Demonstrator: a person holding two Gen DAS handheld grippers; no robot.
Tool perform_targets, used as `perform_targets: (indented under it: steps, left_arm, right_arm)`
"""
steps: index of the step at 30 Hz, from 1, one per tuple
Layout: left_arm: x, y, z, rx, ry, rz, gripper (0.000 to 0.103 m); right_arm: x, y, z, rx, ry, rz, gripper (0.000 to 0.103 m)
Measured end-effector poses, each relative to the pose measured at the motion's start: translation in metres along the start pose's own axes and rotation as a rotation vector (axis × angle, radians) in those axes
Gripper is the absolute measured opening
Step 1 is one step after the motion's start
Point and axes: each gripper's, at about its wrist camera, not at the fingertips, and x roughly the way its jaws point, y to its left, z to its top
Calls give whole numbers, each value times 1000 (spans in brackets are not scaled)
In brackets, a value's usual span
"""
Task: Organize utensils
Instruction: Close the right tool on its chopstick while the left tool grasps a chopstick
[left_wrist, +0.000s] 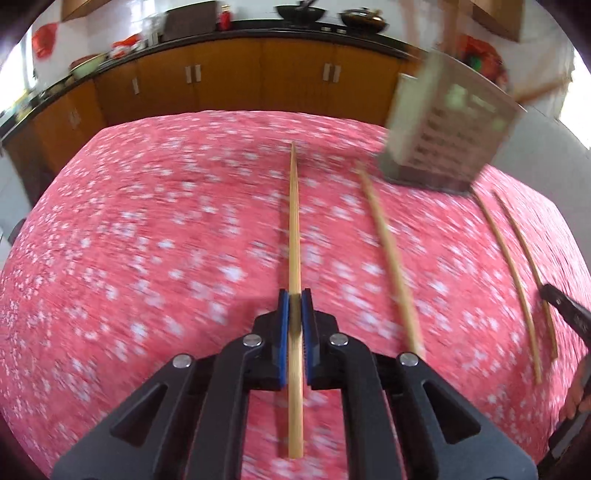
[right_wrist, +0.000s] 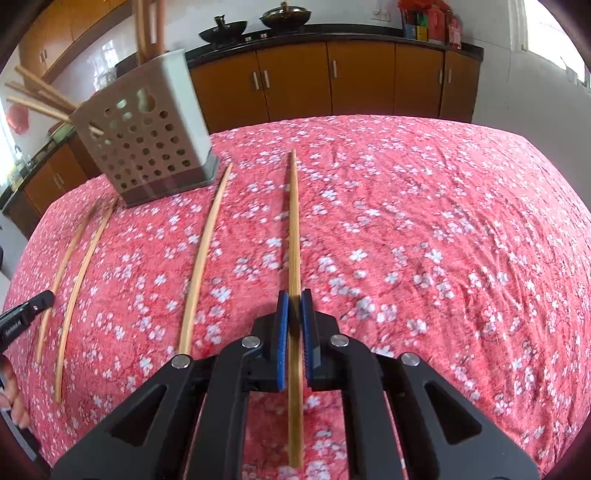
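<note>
Left claw (left_wrist: 294, 314): my blue pads are closed on a chopstick (left_wrist: 294, 229) running up frame centre.
Right claw (right_wrist: 294, 314): clamped likewise on its own chopstick (right_wrist: 293, 229).
Loose chopsticks (right_wrist: 201, 258): three lie on the red flowered cloth (right_wrist: 424, 240), left of centre.
Holder (right_wrist: 147, 144): perforated, upper left, seemingly tilted; sticks poke out.
Worktop (right_wrist: 332, 35): dark, along the far wall.

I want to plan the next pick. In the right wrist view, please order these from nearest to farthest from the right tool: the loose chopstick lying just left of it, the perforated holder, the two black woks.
1. Loose bamboo chopstick, on the cloth just left of the right tool.
2. Grey perforated metal utensil holder, far left on the table.
3. Two black woks, on the counter behind the table.
</note>
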Motion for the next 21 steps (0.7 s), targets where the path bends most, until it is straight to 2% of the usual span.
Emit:
perform_targets:
  steps: [5, 9, 21]
  left_arm:
    - [6, 19, 10, -20, -11, -13, 9]
    - [7, 19, 11, -4, -35, 5, 9]
    - [6, 18, 11, -21, -35, -7, 9]
  right_arm:
    - [6, 3, 8, 7, -13, -2, 8]
    - [8, 8, 10, -10, -13, -20, 9]
    - [11, 10, 12, -10, -12, -22, 9]
